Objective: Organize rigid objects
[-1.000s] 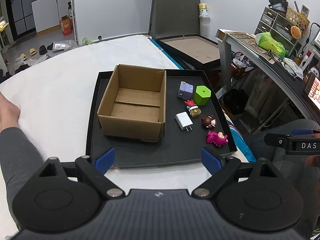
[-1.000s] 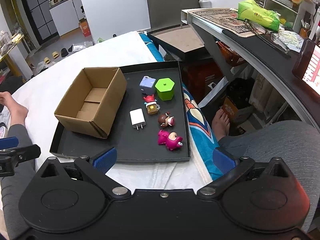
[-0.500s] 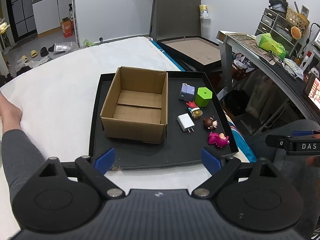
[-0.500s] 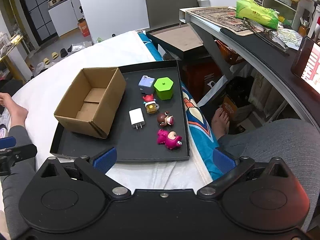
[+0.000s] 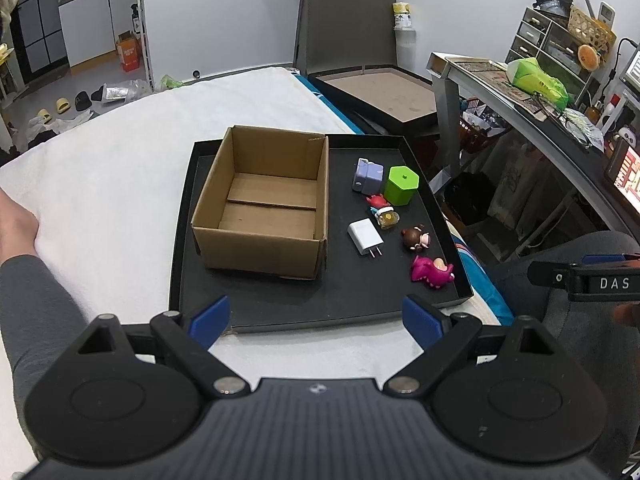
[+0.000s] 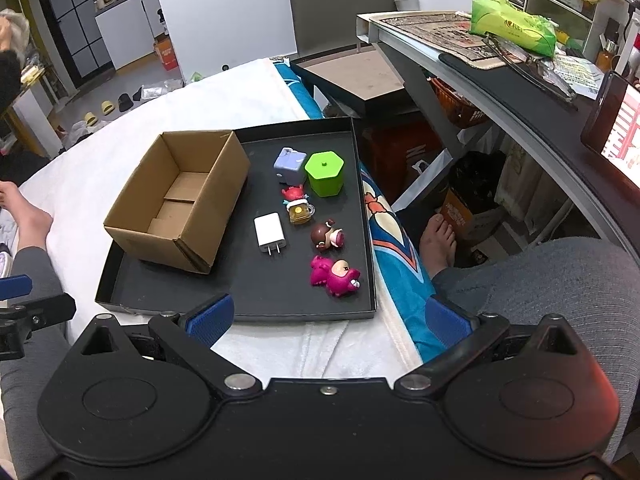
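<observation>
Cardboard box (image 5: 264, 204) sits open and upright on the left half of the black tray (image 5: 280, 304), which lies on the white bed (image 5: 112, 184). Right of the box, loose on the tray floor: lilac cube (image 6: 290, 164) touching green hexagonal container (image 6: 325, 173); below them a small red-topped figure (image 6: 298, 204), possibly two pieces, hard to tell; white plug charger (image 6: 271, 233); brown-haired figurine (image 6: 326, 234); pink dinosaur toy (image 6: 335, 276) nearest you. Your left gripper (image 5: 316, 318) hovers before the tray's near edge, fingers spread wide, holding nothing. Your right gripper (image 6: 328, 318) likewise: fingers wide apart, nothing between them.
</observation>
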Tool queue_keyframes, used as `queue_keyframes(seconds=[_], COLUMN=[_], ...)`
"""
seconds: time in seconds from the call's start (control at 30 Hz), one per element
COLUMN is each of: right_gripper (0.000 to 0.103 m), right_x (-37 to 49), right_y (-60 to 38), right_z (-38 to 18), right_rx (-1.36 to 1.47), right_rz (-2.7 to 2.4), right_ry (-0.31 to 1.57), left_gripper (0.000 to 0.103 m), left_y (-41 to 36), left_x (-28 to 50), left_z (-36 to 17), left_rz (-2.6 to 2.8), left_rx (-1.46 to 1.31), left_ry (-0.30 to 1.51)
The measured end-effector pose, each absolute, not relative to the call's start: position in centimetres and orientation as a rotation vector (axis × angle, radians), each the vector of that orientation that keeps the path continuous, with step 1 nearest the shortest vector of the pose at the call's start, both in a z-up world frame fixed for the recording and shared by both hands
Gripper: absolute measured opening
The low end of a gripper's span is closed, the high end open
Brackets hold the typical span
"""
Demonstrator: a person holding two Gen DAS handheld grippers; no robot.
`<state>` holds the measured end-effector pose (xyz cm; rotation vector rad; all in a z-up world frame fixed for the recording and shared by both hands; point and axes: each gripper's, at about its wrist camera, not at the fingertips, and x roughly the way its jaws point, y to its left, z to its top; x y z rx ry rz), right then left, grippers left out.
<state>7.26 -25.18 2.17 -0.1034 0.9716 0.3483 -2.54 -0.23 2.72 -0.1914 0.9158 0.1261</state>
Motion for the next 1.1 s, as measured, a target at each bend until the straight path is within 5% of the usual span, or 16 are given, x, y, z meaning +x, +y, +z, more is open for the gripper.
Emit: queue_keyframes(seconds=[1.1], right_gripper=[0.103], right_x=[10.5], right_y=[-22.7], right_z=[-1.9], right_rx=[-0.138], right_rz=[0.339], right_ry=[1.068], left_gripper=[0.092], left_y=[3.7], left_x=[2.2], left_z=[-1.6], left_rz=[0.181], left_rx=[-0.268], left_ry=[0.999])
